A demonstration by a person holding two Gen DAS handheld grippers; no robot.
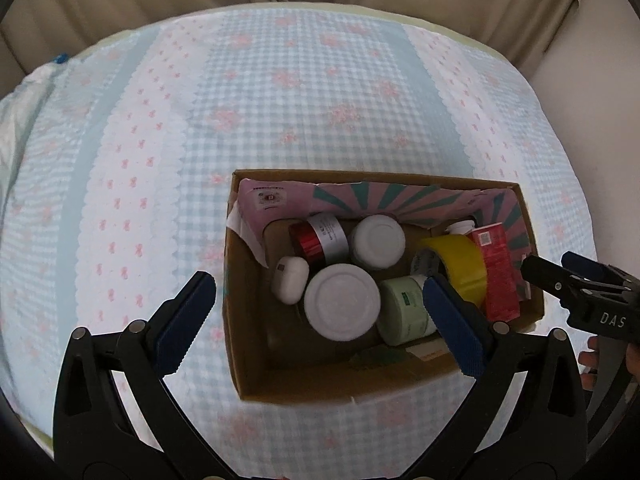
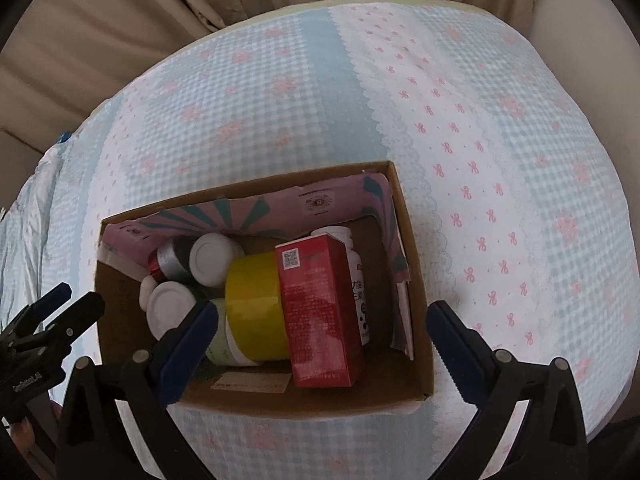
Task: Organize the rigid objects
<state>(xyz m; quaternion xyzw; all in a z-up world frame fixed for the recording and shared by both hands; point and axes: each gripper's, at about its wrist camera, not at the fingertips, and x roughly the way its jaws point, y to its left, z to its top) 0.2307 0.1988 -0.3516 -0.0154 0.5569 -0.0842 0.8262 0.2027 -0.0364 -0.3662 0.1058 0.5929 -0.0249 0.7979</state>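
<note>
Your checkered bedspread (image 1: 304, 92) spreads wide past the cardboard box (image 1: 236, 320) on every side. Jars and the red carton (image 2: 320, 312) sit packed inside. Left tongs (image 1: 316, 316) and right tongs (image 2: 320, 340) both gape, holding nothing.

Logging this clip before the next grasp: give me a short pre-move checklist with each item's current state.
1. Left gripper open, empty: ok.
2. Right gripper open, empty: ok.
3. Box sits flat on the cloth: ok.
4. Red carton upright at the box's right end, beside the yellow tape: ok.
5. Loose items outside the box: none in view, ok.
6. Room left inside the box: bare floor only near the front wall, cannot tell if enough.
</note>
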